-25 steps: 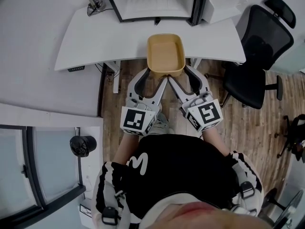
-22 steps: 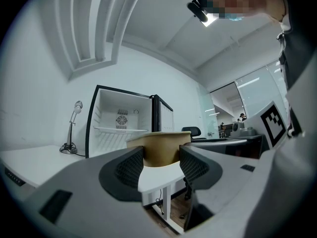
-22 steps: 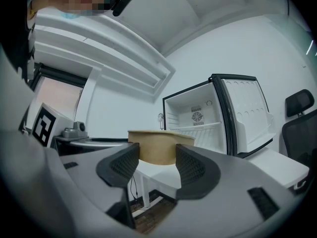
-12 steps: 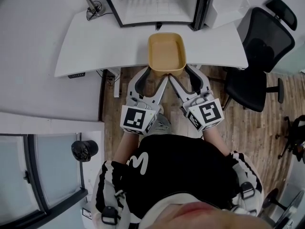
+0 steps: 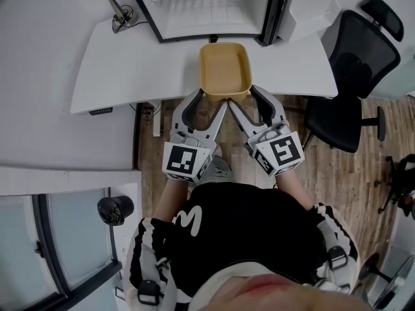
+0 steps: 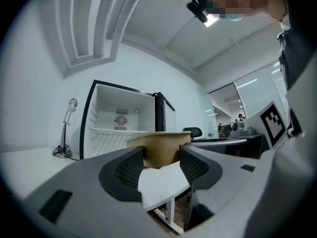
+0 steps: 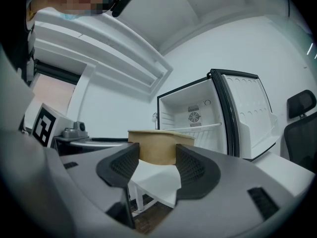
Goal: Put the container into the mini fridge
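left tool [image 5: 214, 99] and right tool [image 5: 240, 98] each clamp near end of container [image 5: 224, 70] | container now further over tabletop [image 5: 130, 63], closer to open mini fridge [image 5: 201, 8] than a second ago | not yet inside, shelf likely next

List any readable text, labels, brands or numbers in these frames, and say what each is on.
No readable words or numbers in any view.
left gripper and right gripper cubes: square marker patterns only, no letters.
shirt: white curved mark, not readable as a word.
container and mini fridge: no print visible.
desk control panel: too small to read.
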Tool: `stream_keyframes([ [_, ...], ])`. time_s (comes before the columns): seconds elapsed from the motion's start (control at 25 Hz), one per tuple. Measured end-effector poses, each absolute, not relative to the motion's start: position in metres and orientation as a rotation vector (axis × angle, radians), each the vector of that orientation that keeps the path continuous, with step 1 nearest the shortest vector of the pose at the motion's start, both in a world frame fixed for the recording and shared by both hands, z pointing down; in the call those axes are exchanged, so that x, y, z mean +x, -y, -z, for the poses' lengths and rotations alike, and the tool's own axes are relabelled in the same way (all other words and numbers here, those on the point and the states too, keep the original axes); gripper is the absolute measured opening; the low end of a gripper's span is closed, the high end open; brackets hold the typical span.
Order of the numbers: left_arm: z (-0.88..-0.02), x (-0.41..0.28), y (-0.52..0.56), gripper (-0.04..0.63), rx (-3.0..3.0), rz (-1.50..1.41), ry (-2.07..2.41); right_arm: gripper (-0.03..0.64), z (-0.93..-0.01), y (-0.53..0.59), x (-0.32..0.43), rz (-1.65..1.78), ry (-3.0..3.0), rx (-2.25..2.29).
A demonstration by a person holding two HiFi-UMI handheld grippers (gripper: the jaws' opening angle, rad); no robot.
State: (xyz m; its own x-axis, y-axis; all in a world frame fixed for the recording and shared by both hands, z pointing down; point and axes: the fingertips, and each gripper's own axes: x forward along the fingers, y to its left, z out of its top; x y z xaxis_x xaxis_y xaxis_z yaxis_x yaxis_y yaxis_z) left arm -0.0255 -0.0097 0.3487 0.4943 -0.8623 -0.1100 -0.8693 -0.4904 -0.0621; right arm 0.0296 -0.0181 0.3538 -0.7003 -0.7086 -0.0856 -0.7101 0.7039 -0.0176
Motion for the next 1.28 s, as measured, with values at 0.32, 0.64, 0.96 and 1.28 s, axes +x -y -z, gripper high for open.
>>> stream_keyframes([
  [0.32,-0.348,-0.025,0.034,0.232,-2.639,-0.090,-1.501,0.239,-0.353,0.042,0.031,-0.023,-2.817,-1.203],
  [0.64,-0.344,-0.028,0.059,0.232,-2.655,-0.099,-1.502,0.239,-0.350,0.066,0.027,-0.024,-2.812,-1.208],
  [0.96,-0.341,-0.035,0.088,0.232,-2.655,-0.103,-1.481,0.238,-0.346,0.095,0.021,-0.026,-2.809,-1.226],
  [1.28,-0.335,-0.040,0.113,0.232,-2.663,-0.109,-1.470,0.239,-0.340,0.119,0.016,-0.021,-2.798,-1.237],
])
